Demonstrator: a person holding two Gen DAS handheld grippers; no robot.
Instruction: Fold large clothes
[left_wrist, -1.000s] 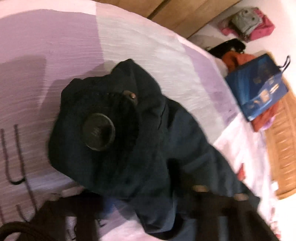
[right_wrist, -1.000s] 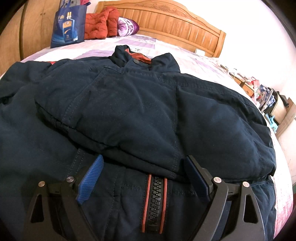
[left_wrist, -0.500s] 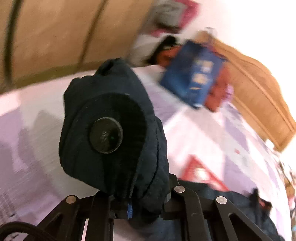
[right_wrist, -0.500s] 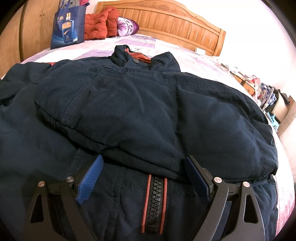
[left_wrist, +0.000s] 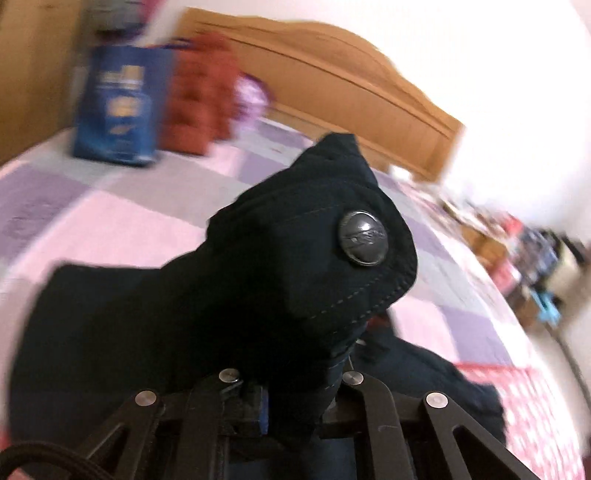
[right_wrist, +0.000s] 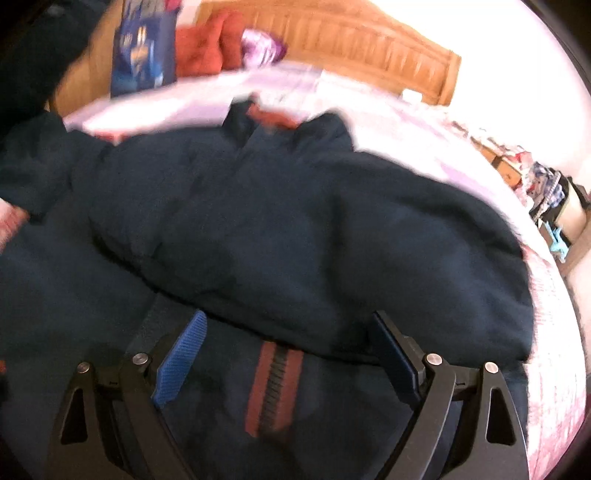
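A dark navy jacket (right_wrist: 295, 229) lies spread on the bed with one sleeve folded across its front; its zipper with red trim (right_wrist: 275, 384) runs down the middle. My right gripper (right_wrist: 288, 350) is open just above the zipper, its blue pads (right_wrist: 181, 362) on either side. My left gripper (left_wrist: 291, 398) is shut on the jacket's other sleeve cuff (left_wrist: 295, 266), which has a round metal snap button (left_wrist: 364, 237), and holds it up off the bed. The left fingertips are hidden by the cloth.
The bed has a purple and pink checked cover (left_wrist: 110, 206) and a wooden headboard (left_wrist: 332, 85). A blue bag (left_wrist: 118, 110), red clothing (left_wrist: 199, 96) and a purple bundle sit by the headboard. Clutter stands on the floor at the right (right_wrist: 554, 199).
My left gripper has lifted the cuff and swung it round toward the headboard and the jacket body. My right gripper has shifted a little over the zipper, still open.
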